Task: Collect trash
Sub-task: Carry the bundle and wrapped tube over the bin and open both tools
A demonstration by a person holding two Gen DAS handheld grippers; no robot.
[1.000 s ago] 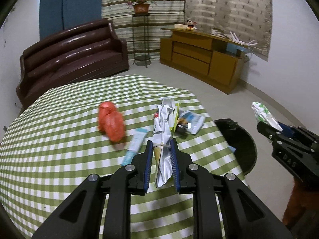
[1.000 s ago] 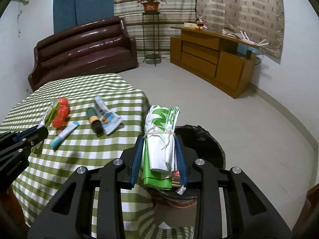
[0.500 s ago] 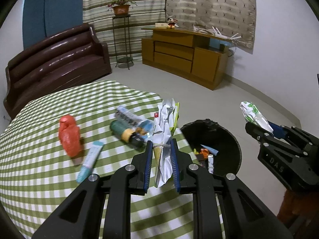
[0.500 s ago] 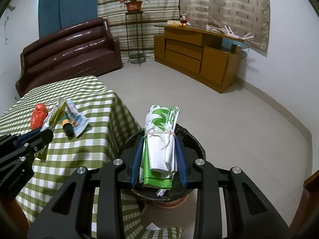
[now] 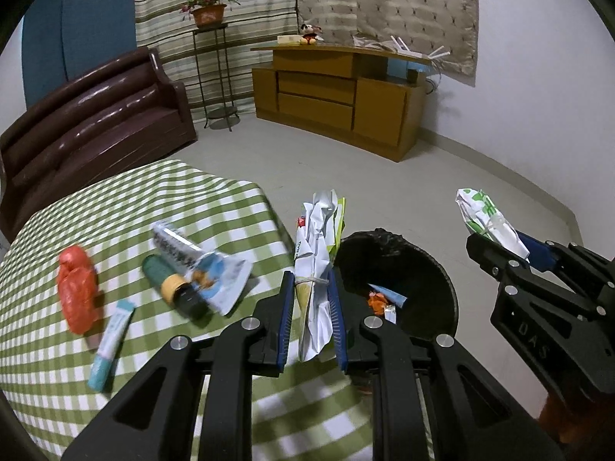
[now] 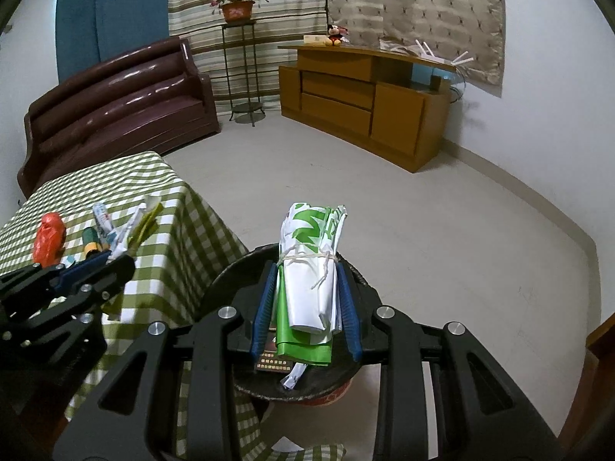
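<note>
My left gripper (image 5: pixel 311 288) is shut on a crumpled white and yellow wrapper bundle (image 5: pixel 317 246), held at the table's right edge beside the black trash bin (image 5: pixel 446 280). My right gripper (image 6: pixel 307 288) is shut on a green and white wrapper bundle (image 6: pixel 311 265) tied with string, held right over the bin (image 6: pixel 230 280). The right gripper with its bundle (image 5: pixel 488 219) also shows in the left wrist view. The bin holds some scraps (image 5: pixel 384 301).
On the green checked tablecloth (image 5: pixel 50 345) lie a red crumpled bag (image 5: pixel 77 292), a light blue tube (image 5: pixel 109 344), a dark bottle with a yellow band (image 5: pixel 177 292) and a flattened wrapper (image 5: pixel 200 265). A brown sofa (image 6: pixel 115 103) and a wooden cabinet (image 6: pixel 365 100) stand behind.
Both grippers have swung right, each keeping its bundle. The right one now hangs over the bin; the left one has reached the table edge next to the bin.
</note>
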